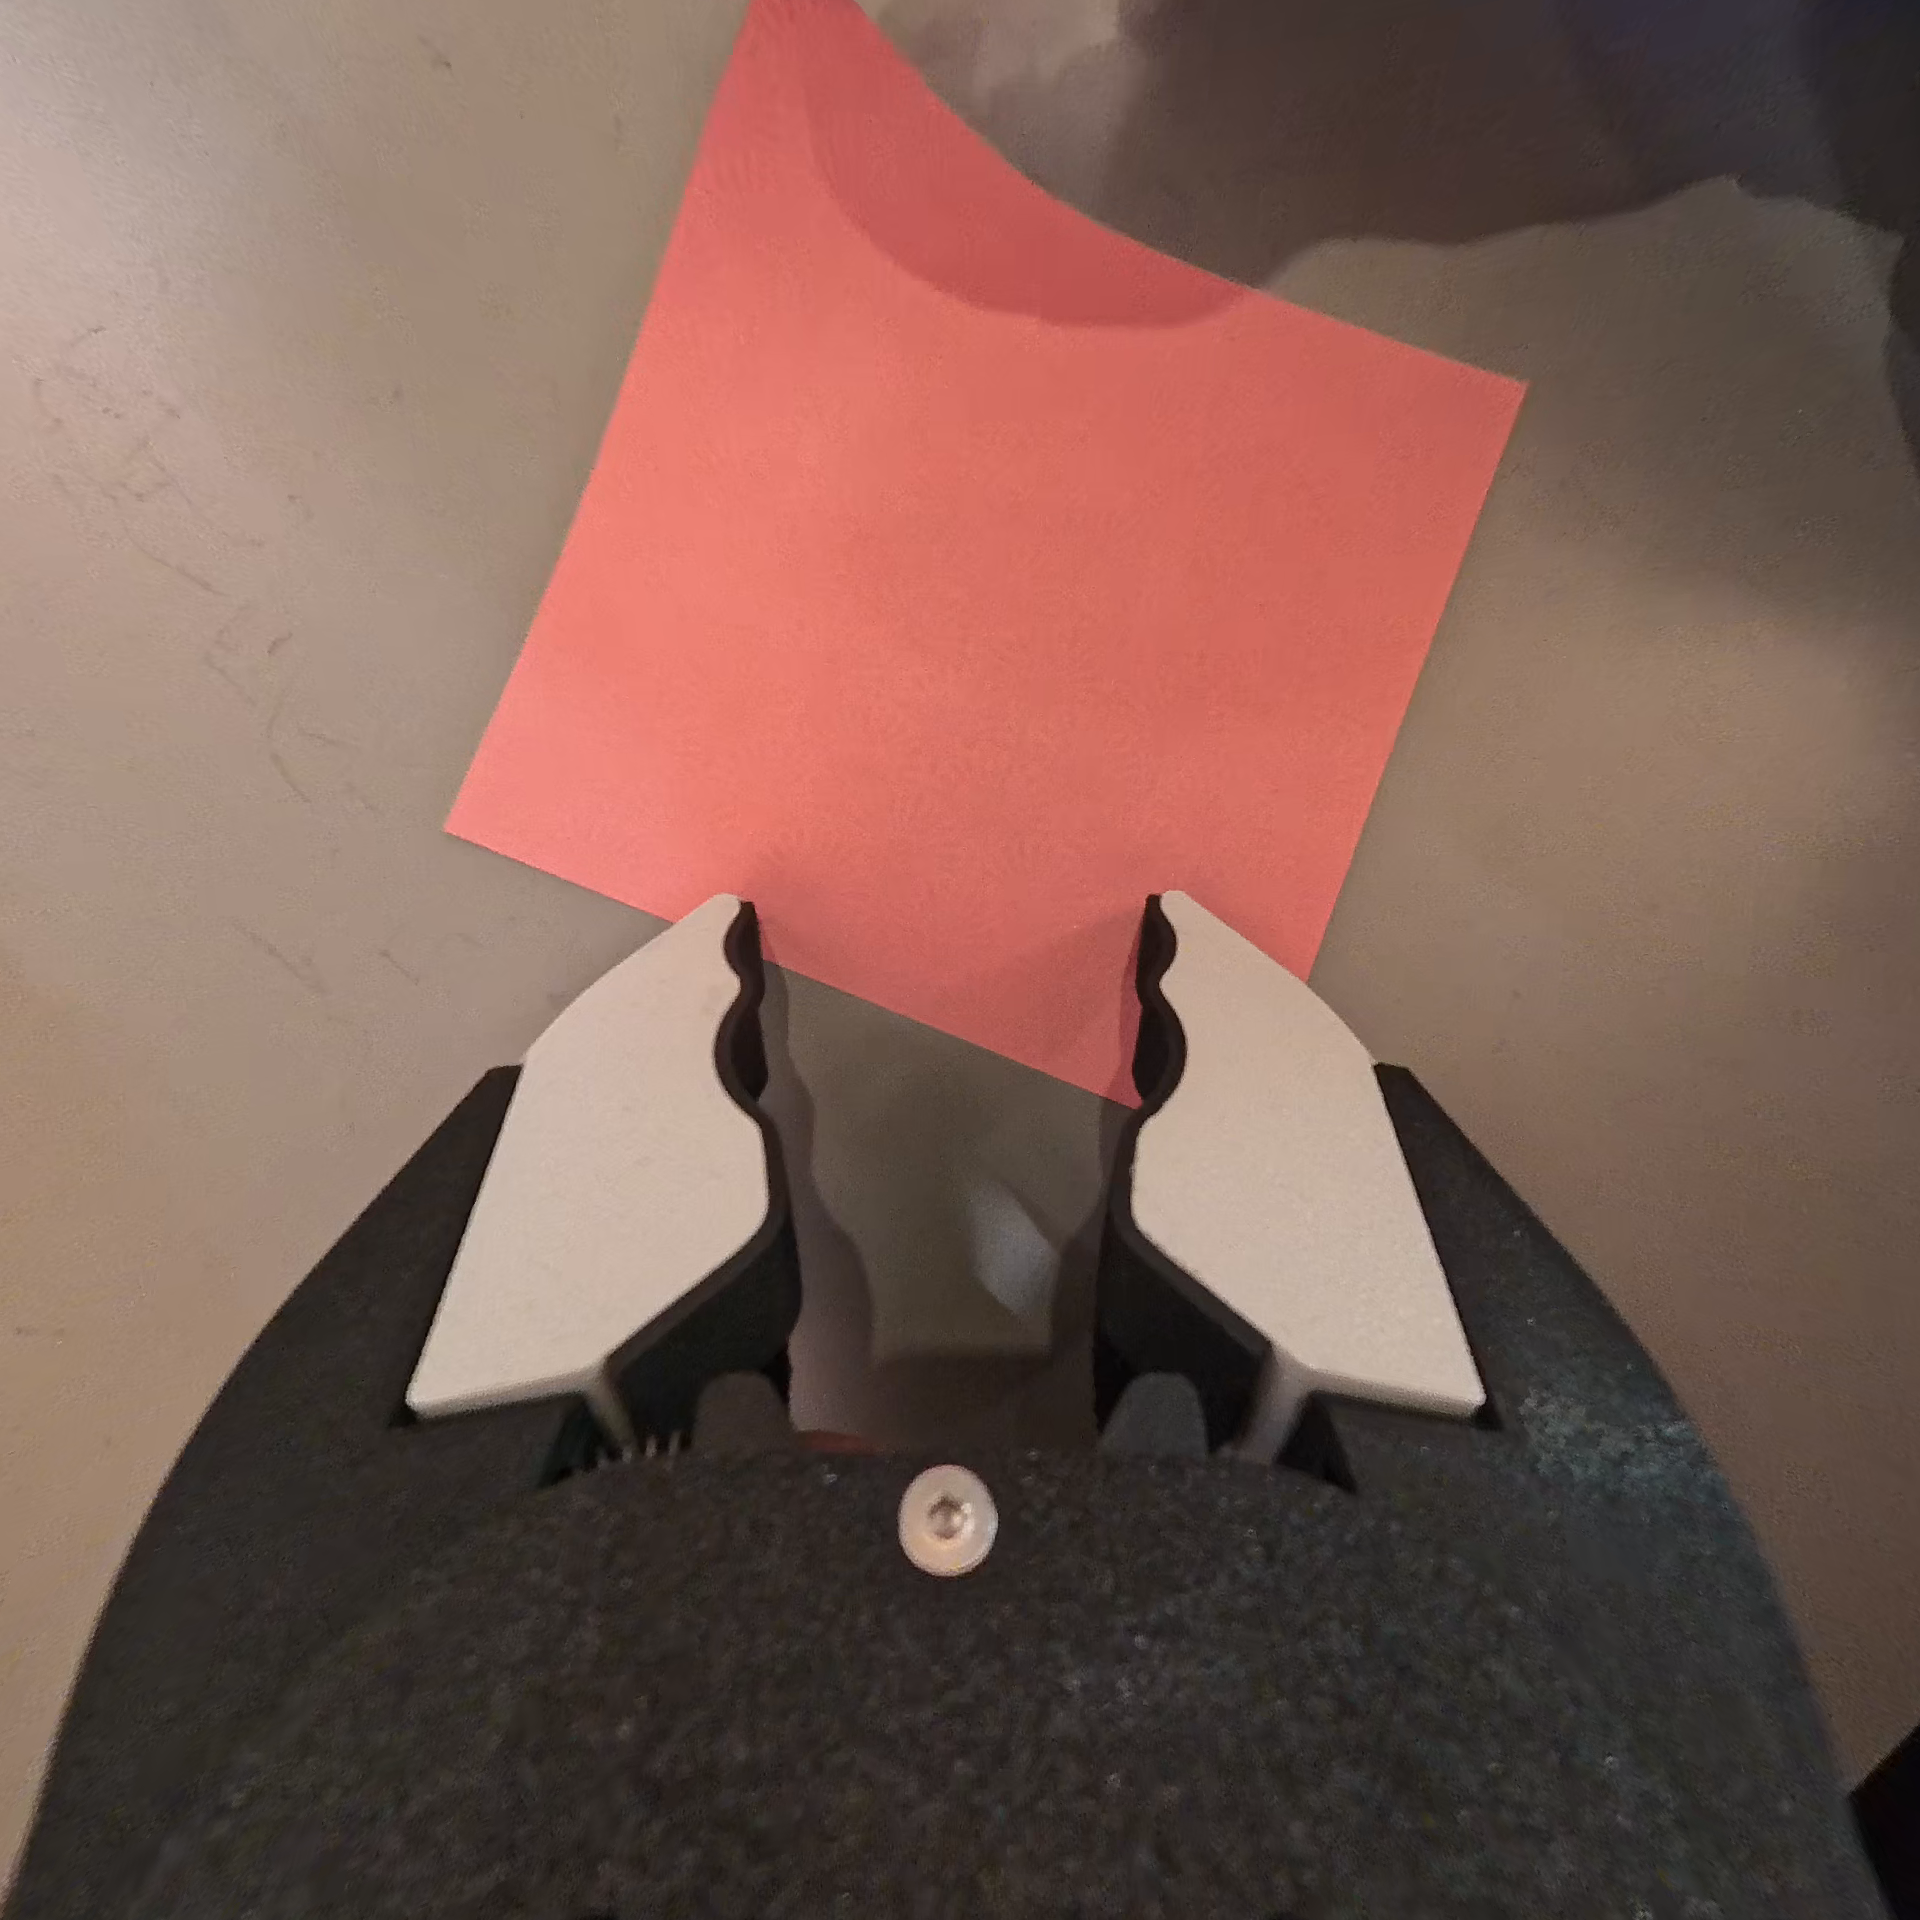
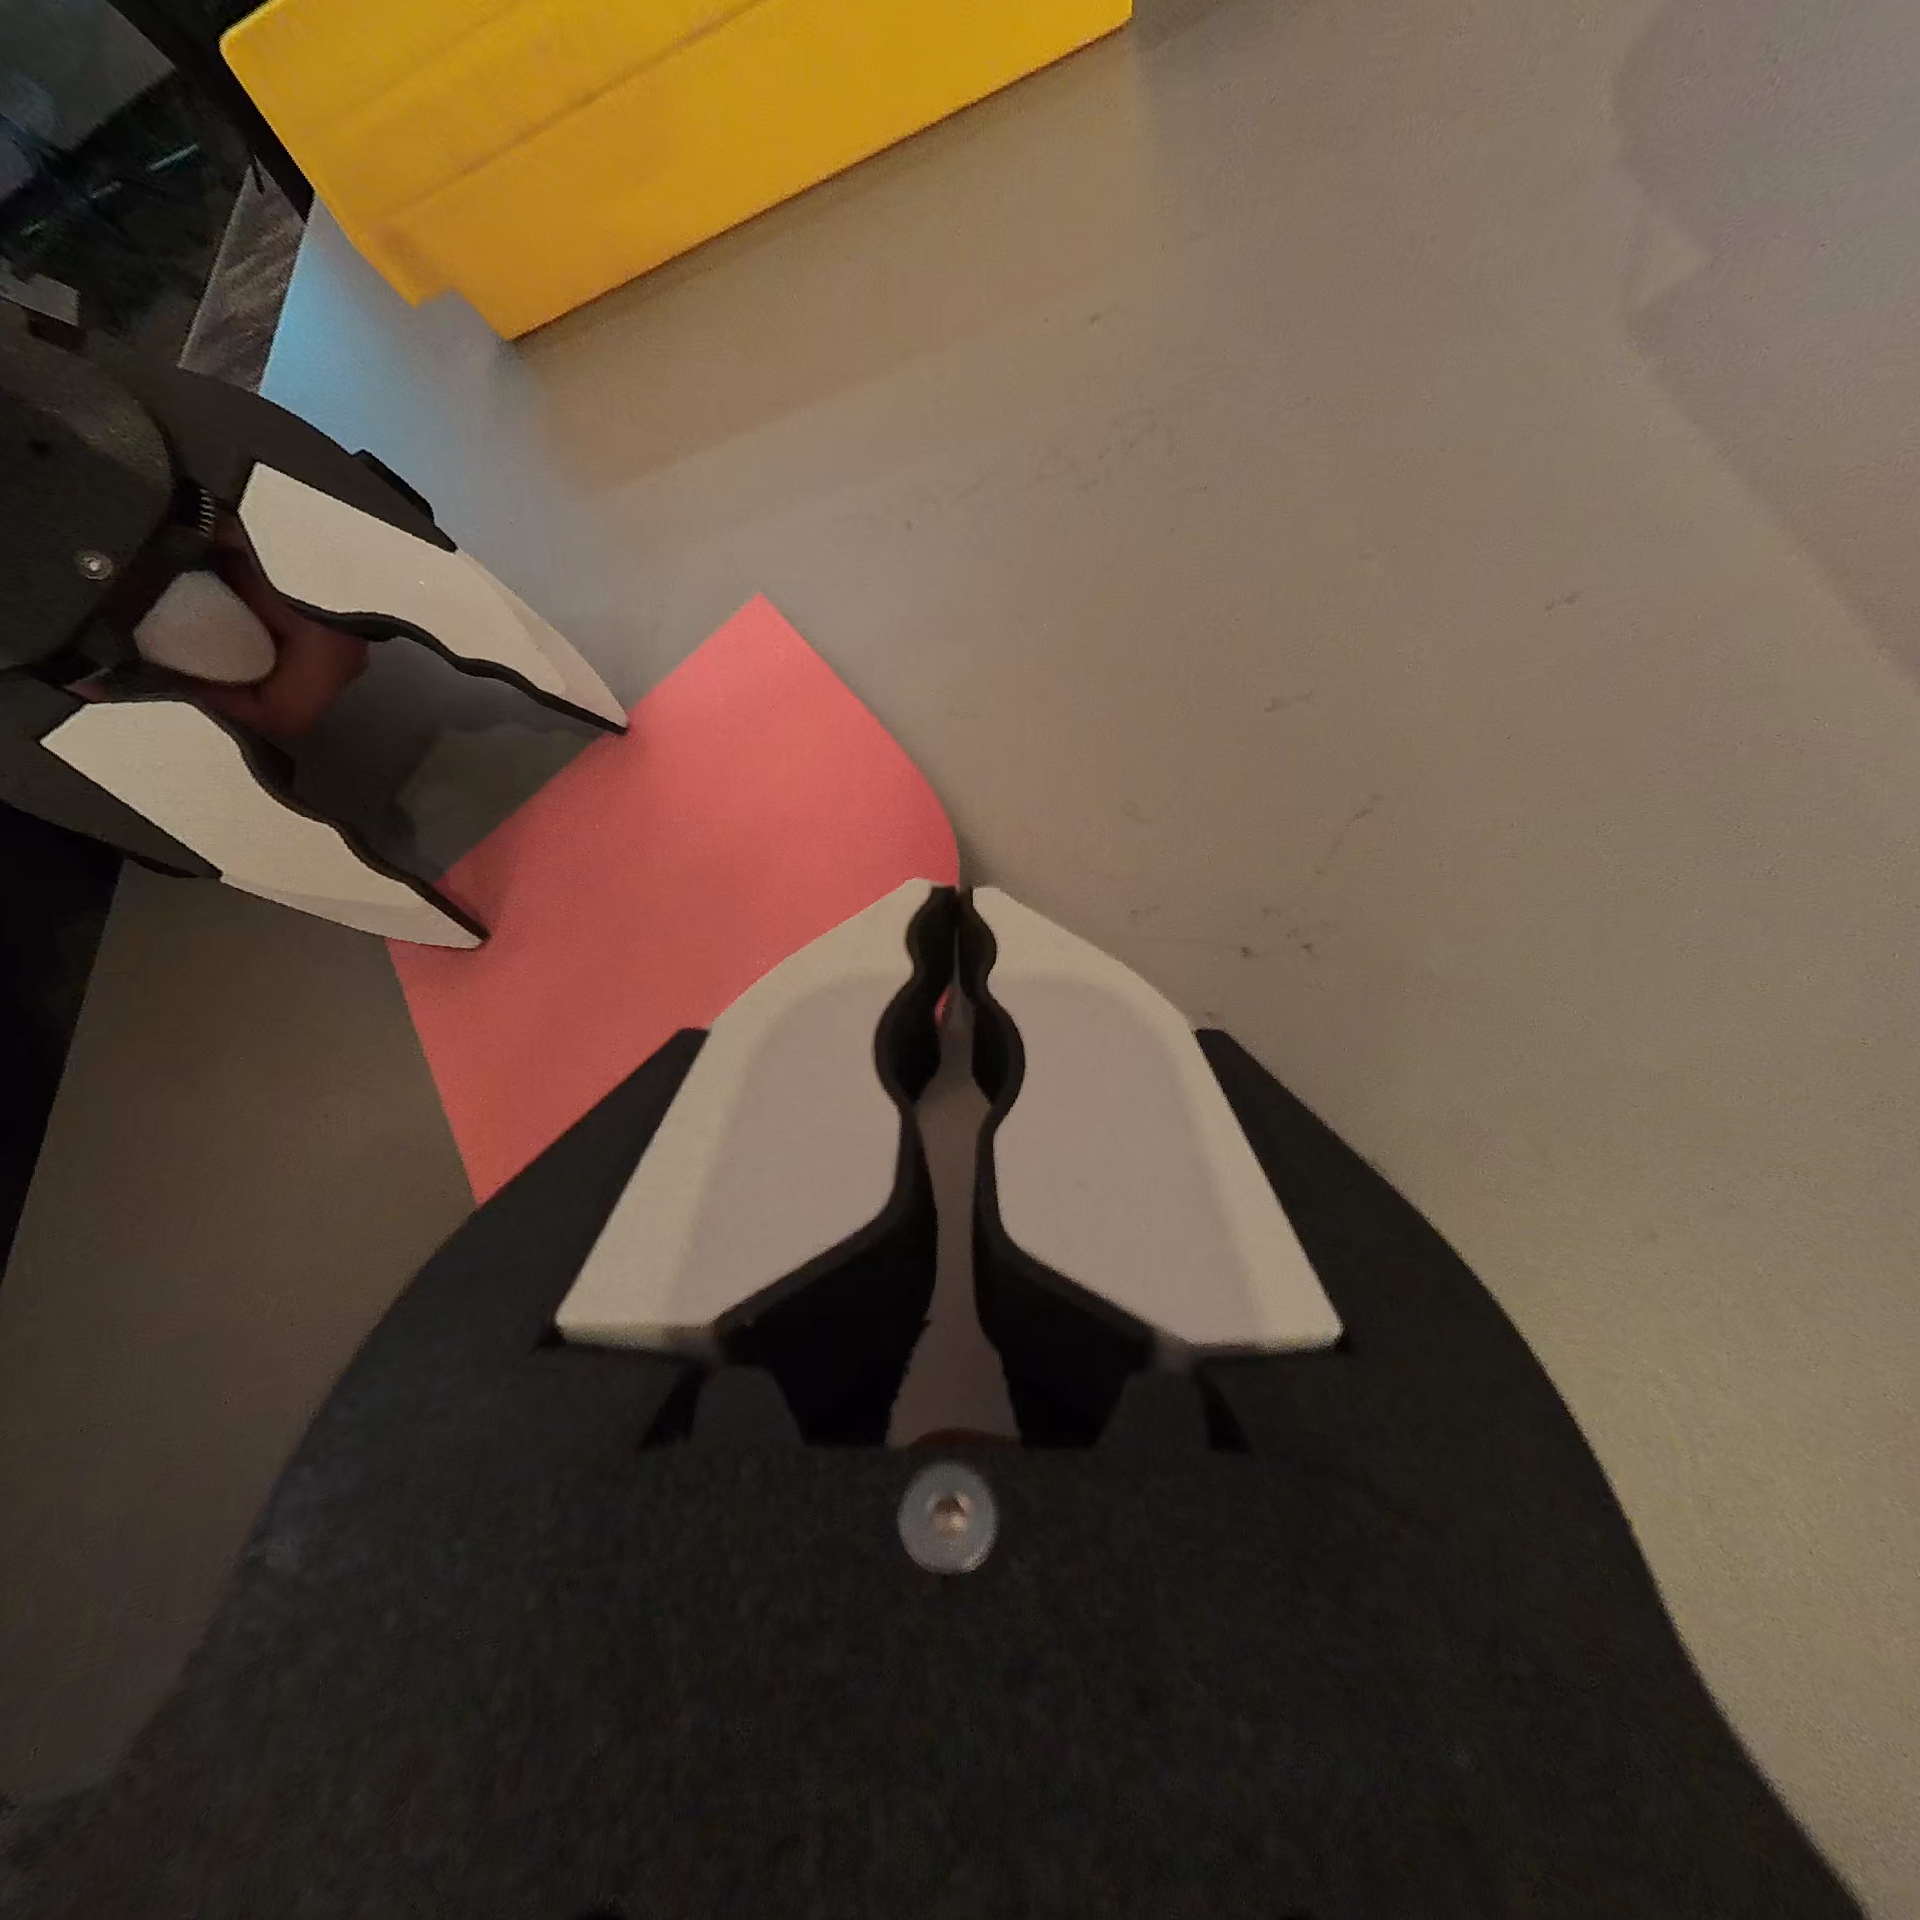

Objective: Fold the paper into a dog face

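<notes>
so the pink paper [image 1: 966,582] is lying on the grey table [image 2: 1351,623], still a plain unfolded square as far as i'm seeing, no crease showing yet. the left gripper [image 1: 951,909] is sitting with its jaws spread apart, both tips resting on or just above the paper's near edge, looking like it's pinning the sheet down rather than grabbing it; whether the tips are really touching i can't say for sure. the right gripper [image 2: 956,894] is working the opposite side, jaws together, and it's looking like they're pinched on the far corner of the sheet, since that corner is curling up off the table in both views. the actual bite point is hiding behind the fingers so i'm reading that from the curl. the thing that's mattering for the next move: the lifted corner is lying diagonally across from the corner nearest the left gripper, so the fold line should be running along the other diagonal, roughly across the gap between the two grippers. the right one is the nearer one to carry the corner over, toward the left gripper, while the left keeps the sheet from sliding. there's also a yellow bin [image 2: 665,145] sitting well apart at the back of the table, not in the way.
</notes>
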A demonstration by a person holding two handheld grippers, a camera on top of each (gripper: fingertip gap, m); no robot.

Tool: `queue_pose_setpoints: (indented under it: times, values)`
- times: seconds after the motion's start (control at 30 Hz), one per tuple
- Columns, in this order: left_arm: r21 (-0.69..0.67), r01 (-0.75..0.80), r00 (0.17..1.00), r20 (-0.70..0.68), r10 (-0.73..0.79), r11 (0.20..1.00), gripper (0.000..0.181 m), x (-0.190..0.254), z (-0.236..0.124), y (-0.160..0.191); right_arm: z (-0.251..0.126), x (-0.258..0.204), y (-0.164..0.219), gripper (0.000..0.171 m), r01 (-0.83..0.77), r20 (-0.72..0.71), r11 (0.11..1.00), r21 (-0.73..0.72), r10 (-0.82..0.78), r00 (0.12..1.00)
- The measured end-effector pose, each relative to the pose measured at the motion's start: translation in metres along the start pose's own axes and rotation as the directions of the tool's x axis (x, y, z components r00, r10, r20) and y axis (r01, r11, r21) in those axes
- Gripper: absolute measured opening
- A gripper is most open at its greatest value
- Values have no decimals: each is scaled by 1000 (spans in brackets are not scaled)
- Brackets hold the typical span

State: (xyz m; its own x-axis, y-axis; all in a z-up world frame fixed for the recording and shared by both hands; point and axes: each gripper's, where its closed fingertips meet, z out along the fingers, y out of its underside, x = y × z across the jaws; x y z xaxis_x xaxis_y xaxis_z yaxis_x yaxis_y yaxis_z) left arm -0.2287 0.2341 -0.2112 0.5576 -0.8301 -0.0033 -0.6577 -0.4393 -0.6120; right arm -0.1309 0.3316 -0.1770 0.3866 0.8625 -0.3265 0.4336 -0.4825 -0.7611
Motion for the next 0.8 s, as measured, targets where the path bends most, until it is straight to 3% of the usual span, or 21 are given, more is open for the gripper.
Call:
queue_pose_setpoints:
  times: [0.3,0.53,0.8]
  values:
    - [0,5,1000,2,-5,1000,69,0,0,0,2,-1,-3,0,71,-22,997,20,-70,997]
    - [9,34,999,25,-34,999,69,1,2,-2,-1,-36,-22,0,207,16,975,87,-209,978]
    - [21,59,997,42,-59,998,69,1,3,-4,23,-84,0,0,395,-102,913,-103,-404,909]
